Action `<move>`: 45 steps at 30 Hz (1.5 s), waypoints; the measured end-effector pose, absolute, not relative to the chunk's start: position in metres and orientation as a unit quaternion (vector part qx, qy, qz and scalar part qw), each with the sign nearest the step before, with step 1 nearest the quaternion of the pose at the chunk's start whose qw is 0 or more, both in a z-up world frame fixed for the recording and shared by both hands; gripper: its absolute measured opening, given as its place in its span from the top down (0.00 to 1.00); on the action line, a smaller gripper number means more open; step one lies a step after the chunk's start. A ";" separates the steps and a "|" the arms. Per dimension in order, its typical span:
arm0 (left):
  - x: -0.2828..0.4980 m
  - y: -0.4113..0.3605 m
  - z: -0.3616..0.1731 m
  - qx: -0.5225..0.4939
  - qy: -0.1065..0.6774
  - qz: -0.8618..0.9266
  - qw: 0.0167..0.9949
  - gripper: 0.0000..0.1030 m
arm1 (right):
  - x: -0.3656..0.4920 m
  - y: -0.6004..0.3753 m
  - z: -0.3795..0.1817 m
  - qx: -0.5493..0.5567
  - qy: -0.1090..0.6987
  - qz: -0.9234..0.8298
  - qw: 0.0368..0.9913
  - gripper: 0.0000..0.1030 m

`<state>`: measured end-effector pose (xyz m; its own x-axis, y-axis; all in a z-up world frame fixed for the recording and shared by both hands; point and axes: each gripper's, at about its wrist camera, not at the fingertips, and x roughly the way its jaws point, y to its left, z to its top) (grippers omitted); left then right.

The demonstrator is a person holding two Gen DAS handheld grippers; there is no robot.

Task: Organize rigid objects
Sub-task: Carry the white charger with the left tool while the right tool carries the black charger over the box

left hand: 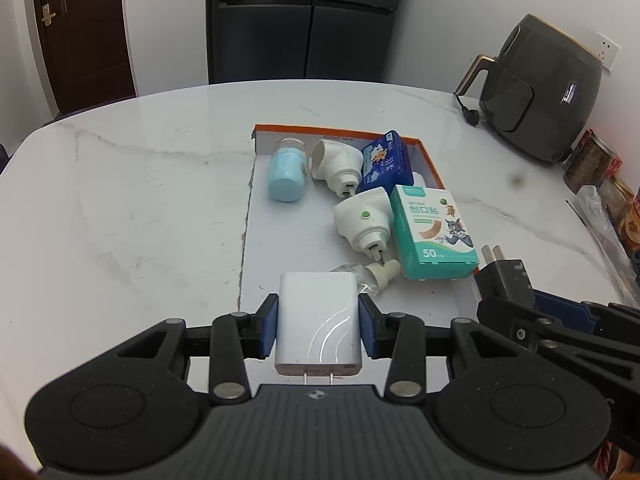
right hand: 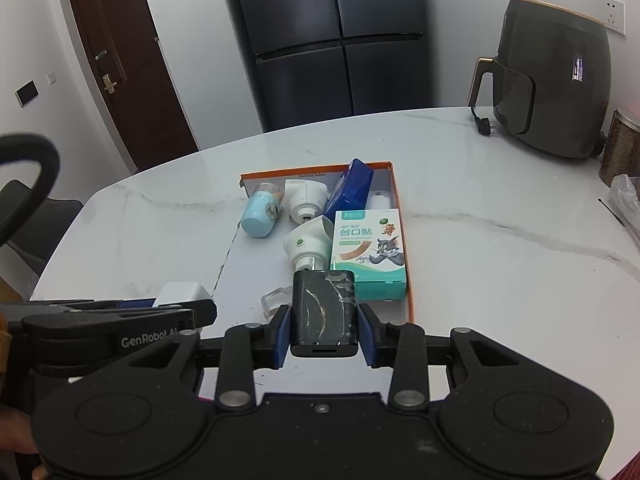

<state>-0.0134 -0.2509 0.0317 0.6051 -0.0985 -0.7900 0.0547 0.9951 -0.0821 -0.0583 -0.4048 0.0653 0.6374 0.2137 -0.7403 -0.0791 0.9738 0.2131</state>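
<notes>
White rectangular plastic charger was pinched in left hand-held gripper, black marbled charger in right hand-held gripper; orange-rimmed shallow cardboard tray lay at twelve o'clock, nearer the left.

White charger, black marbled charger

A dark air fryer sits on the marble table, a black refrigerator behind.
</notes>
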 end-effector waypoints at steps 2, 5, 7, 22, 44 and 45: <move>-0.013 -0.249 0.031 -0.025 0.443 -0.042 0.895 0.60 | -0.058 -0.403 0.064 0.081 0.420 0.082 0.900 0.58; -0.012 -0.248 0.030 -0.025 0.444 -0.042 0.895 0.60 | -0.057 -0.400 0.062 0.082 0.423 0.081 0.899 0.58; -0.010 -0.245 0.029 -0.026 0.445 -0.042 0.894 0.60 | -0.057 -0.399 0.061 0.082 0.425 0.079 0.898 0.58; 0.008 -0.239 0.022 -0.025 0.452 -0.050 0.890 0.60 | -0.051 -0.393 0.053 0.083 0.443 0.063 0.891 0.58; 0.050 -0.234 0.006 -0.023 0.467 -0.056 0.882 0.60 | -0.032 -0.381 0.033 0.086 0.471 0.050 0.877 0.58; 0.051 -0.234 0.005 -0.024 0.467 -0.056 0.882 0.60 | -0.032 -0.381 0.031 0.085 0.472 0.051 0.876 0.58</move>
